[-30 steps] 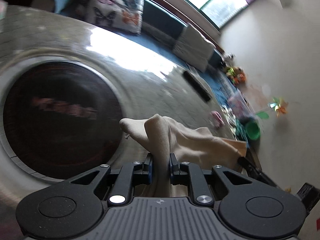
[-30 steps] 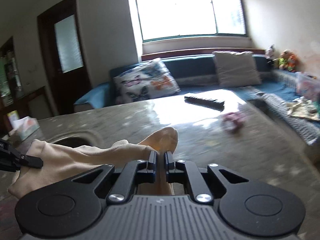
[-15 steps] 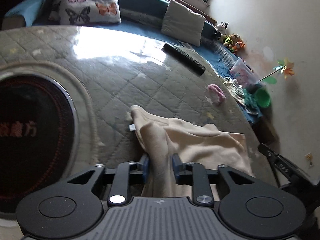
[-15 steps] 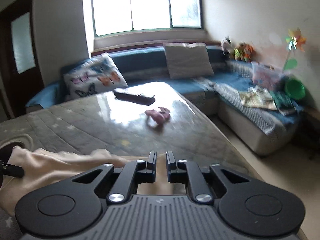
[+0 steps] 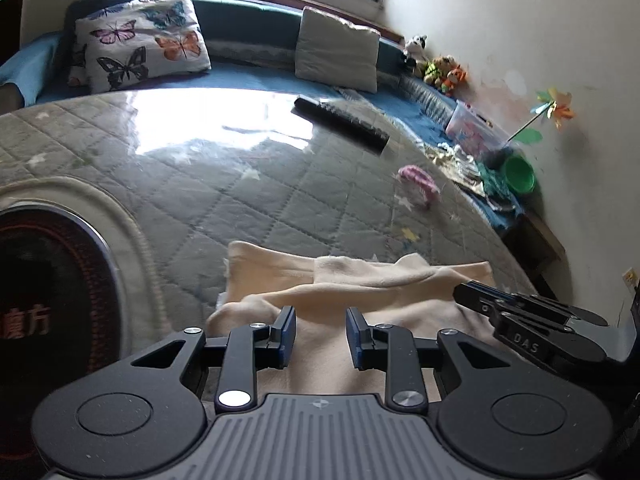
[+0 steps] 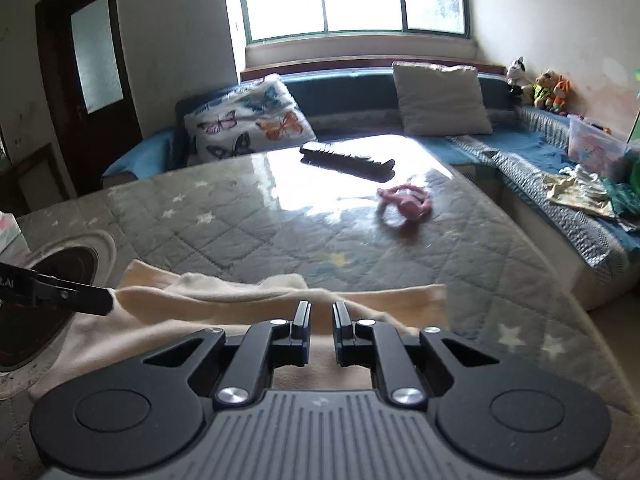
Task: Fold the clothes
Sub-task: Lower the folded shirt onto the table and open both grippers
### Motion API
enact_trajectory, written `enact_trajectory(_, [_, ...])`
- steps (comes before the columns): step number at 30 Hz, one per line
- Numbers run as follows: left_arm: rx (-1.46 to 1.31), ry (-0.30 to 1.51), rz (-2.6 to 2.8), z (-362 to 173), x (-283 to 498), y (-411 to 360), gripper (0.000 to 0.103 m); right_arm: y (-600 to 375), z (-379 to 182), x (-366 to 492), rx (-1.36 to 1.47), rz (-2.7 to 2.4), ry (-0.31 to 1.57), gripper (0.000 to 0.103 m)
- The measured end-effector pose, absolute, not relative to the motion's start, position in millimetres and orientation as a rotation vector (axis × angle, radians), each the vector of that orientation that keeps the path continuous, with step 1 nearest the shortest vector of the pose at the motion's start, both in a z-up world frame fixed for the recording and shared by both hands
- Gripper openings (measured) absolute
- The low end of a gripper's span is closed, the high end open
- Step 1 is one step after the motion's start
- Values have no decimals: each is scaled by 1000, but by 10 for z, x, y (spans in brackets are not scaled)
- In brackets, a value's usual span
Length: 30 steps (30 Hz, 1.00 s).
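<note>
Brush (image 6: 347,163) and pink cloth (image 6: 405,203) lie beyond the cream garment (image 6: 248,304).

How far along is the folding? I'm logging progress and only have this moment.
Done: the cream garment lies on the quilted table with one layer doubled over, its edges uneven. In hand: nothing; the left gripper and right gripper are both open above the cloth. Left: probably further folds and squaring up. The small pink item lies apart, untouched.
</note>
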<state>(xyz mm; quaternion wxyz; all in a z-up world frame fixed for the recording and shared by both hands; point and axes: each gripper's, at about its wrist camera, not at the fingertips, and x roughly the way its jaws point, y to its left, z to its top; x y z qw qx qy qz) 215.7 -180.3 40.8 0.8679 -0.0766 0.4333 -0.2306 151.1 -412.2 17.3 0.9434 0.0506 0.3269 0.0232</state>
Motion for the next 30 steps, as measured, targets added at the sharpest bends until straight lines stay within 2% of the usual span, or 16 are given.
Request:
enact_trajectory(4, [-146,924,-481,318,2213,-1839,29,-4089,58,1609,101,35,703,12])
enact_trajectory(8, [-133,900,-489,364,2129,-1788,29,-4096,97,1542,102,36,690,19])
enact_trajectory(12, [-92,867,-509,435,1954,-1775,32,-4079,188,1316,89,50,663,20])
enact_trajectory(15, [-56,857,-510,457,1806,-1784,40,-4060,217,1125,93,57,653,22])
enact_trajectory(17, [-25,846,-510,467,1695,-1789,42,-4036,224,958,82,54,643,36])
enact_trajectory(21, [37,846,-497,441,1510,-1791,50,-3982,176,744,62,53,649,37])
enact_trajectory(23, [50,851,-490,411,1435,-1772,55,-3946,134,675,30,43,659,43])
enact_trajectory(30, [55,880,-441,319,1290,-1647,59,-3855,148,509,8,17,627,53])
